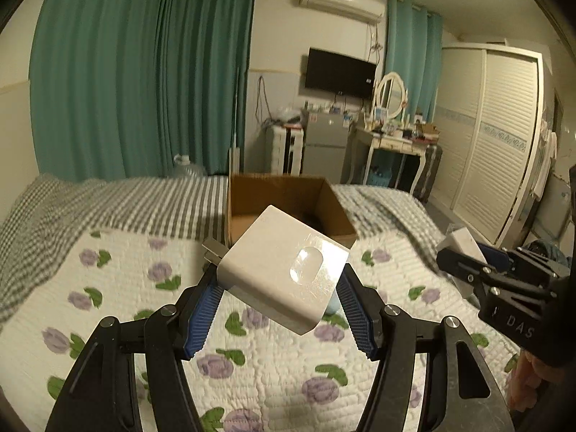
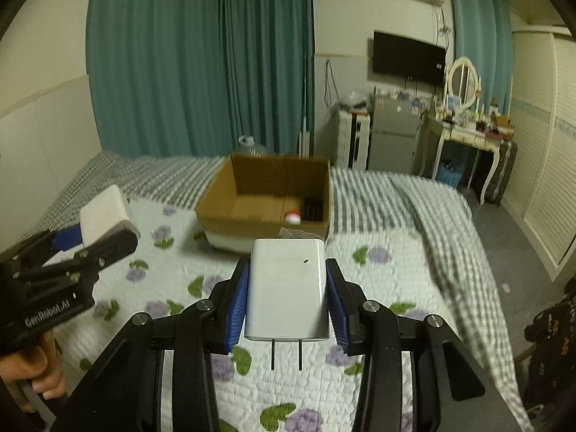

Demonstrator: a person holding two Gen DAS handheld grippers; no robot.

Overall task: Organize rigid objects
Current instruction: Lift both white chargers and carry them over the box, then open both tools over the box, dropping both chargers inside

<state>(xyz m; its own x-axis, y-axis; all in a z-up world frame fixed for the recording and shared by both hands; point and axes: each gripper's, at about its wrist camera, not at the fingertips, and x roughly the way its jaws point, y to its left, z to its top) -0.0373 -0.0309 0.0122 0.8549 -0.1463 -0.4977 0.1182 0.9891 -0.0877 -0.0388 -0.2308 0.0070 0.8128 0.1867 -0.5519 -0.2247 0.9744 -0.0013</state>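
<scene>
My left gripper point(image 1: 280, 288) is shut on a white charger block point(image 1: 284, 270), held tilted above the floral quilt, its prongs pointing left. My right gripper point(image 2: 287, 288) is shut on a second white charger point(image 2: 288, 288), prongs pointing back toward the camera. An open cardboard box point(image 2: 266, 194) sits on the bed beyond both grippers; it also shows in the left wrist view point(image 1: 288, 198). Inside it lie a small red-and-white object point(image 2: 292, 217) and a dark item point(image 2: 312, 208). Each gripper appears in the other's view, the right one point(image 1: 464, 259) and the left one point(image 2: 104, 230).
The bed carries a white floral quilt point(image 2: 306, 378) and a grey checked blanket point(image 2: 414, 194). Green curtains point(image 2: 201, 61), a fridge point(image 2: 392, 136), a dressing table point(image 2: 468, 136) and a wardrobe point(image 1: 496, 136) stand beyond the bed.
</scene>
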